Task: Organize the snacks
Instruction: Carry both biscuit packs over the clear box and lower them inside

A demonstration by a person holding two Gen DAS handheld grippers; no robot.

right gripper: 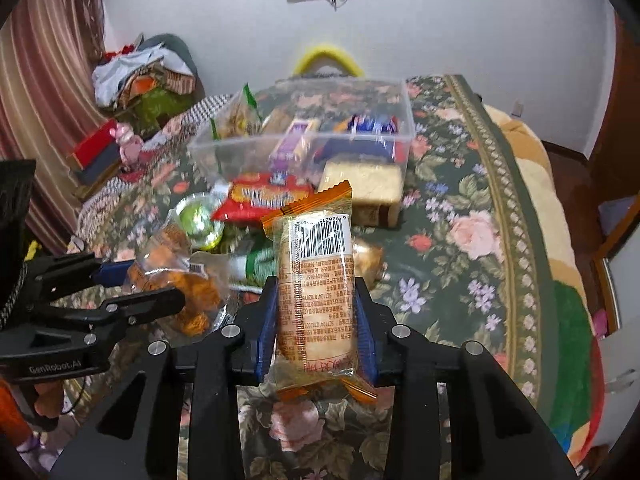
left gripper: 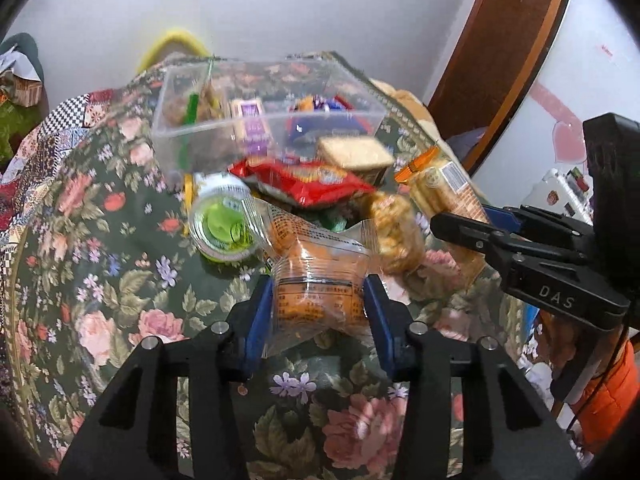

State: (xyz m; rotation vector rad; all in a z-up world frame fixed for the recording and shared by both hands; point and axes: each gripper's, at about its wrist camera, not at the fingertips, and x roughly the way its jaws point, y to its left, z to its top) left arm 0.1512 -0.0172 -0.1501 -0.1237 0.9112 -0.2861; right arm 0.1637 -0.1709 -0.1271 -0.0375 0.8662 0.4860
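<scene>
My left gripper [left gripper: 319, 298] is shut on a clear packet of orange snacks [left gripper: 316, 276], held just above the floral cloth; it also shows in the right wrist view [right gripper: 176, 280]. My right gripper [right gripper: 316, 300] is shut on a long biscuit packet with orange ends and a barcode [right gripper: 316, 276]; that packet shows in the left wrist view [left gripper: 444, 192]. A clear plastic bin [left gripper: 224, 136] [right gripper: 402, 92] stands behind the pile and holds several snacks.
Loose on the cloth are a red packet [left gripper: 304, 182] [right gripper: 260, 196], a green jelly cup [left gripper: 222, 224] [right gripper: 198, 216], a wrapped bread loaf [left gripper: 356, 154] [right gripper: 364, 184] and a caramel-coloured packet [left gripper: 394, 228]. The table edge [right gripper: 532, 240] runs along the right.
</scene>
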